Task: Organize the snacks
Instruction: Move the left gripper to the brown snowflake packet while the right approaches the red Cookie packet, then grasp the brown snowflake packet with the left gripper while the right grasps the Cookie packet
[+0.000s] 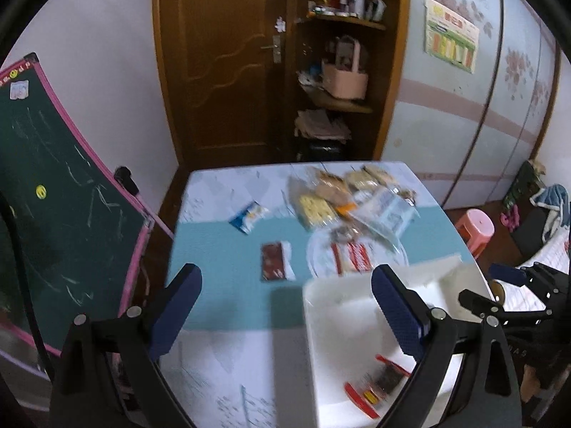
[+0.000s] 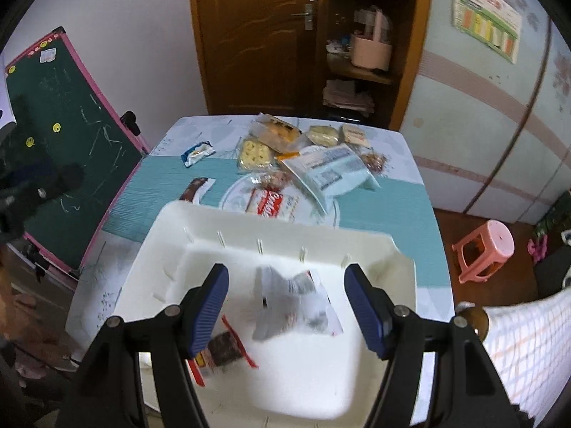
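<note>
A crinkly foil packet [image 2: 296, 306] lies tilted in the white plastic bin [image 2: 378, 249], beneath released right tongs [image 2: 285, 306]; left tongs [image 1: 285, 306] released too.

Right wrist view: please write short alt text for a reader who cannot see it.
The open right gripper hangs over a white bin that holds two snack packets, one blurred between its fingers. Behind the bin, more snacks lie on a table.
</note>
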### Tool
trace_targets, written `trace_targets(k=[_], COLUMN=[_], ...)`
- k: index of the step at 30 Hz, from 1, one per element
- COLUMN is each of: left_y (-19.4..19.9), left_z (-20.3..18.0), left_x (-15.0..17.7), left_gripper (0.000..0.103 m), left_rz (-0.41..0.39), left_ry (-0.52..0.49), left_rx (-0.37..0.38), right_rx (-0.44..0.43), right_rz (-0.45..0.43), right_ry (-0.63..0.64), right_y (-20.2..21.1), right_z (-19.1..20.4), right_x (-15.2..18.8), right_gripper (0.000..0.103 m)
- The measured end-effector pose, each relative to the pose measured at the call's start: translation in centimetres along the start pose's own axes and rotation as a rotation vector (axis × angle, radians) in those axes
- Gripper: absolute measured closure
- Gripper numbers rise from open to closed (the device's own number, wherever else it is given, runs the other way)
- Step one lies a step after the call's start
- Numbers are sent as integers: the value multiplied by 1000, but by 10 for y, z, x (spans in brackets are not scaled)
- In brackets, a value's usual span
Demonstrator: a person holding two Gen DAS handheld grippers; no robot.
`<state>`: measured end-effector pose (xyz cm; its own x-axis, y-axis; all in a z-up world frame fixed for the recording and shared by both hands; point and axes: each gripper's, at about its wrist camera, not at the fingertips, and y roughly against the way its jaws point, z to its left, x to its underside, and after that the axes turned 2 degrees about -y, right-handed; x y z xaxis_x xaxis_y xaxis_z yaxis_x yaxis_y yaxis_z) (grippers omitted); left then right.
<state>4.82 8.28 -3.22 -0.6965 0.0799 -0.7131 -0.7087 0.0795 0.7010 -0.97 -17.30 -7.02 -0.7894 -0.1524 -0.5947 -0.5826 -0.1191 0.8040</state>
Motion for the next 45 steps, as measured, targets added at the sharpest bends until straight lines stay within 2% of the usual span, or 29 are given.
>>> trace_targets(k=[3,8,11,14,16,18,22,27,36,41,44,45], left_y=[-10,-47,-92,-139,-171,-200,-239,-274,-304,-313,-314,-313], left_z=[12,23,26,26,26,27,27,24,22,20,16,15], left_x=[-20,-55,-66,-62,-53,-42,-20,2,26,36,39,39], left_gripper=[7,7,7,7,7,7,7,7,7,8,14,18], left_rz=[10,47,132,235,304,354,441,523,590,615,607,600], left_ry=[8,13,21,37,47,49,65,68,58,43,3,2], left_rx=[12,28,37,61,74,55,66,66,42,26,-7,-3], right_rx=[-16,-39,-70,-102,-107,-110,-112,-119,-15,16,22,22], right_rz=[10,28,97,195,251,331,445,534,609,610,611,612], right_ry=[4,-41,-90,-142,-172,-216,-284,-328,-268,-249,-232,-227], right_y=[-5,-22,-54,-96,-121,-154,-203,-240,-272,-275,-276,-277], right_z=[-1,-12,-20,-25,-26,-27,-25,-14,20,32,36,40], right_x=[-31,-84,-111,-121,-120,-113,-96,-85,-76,-75,-74,-76], right_gripper=[35,35,35,35,35,35,35,35,35,35,37,40])
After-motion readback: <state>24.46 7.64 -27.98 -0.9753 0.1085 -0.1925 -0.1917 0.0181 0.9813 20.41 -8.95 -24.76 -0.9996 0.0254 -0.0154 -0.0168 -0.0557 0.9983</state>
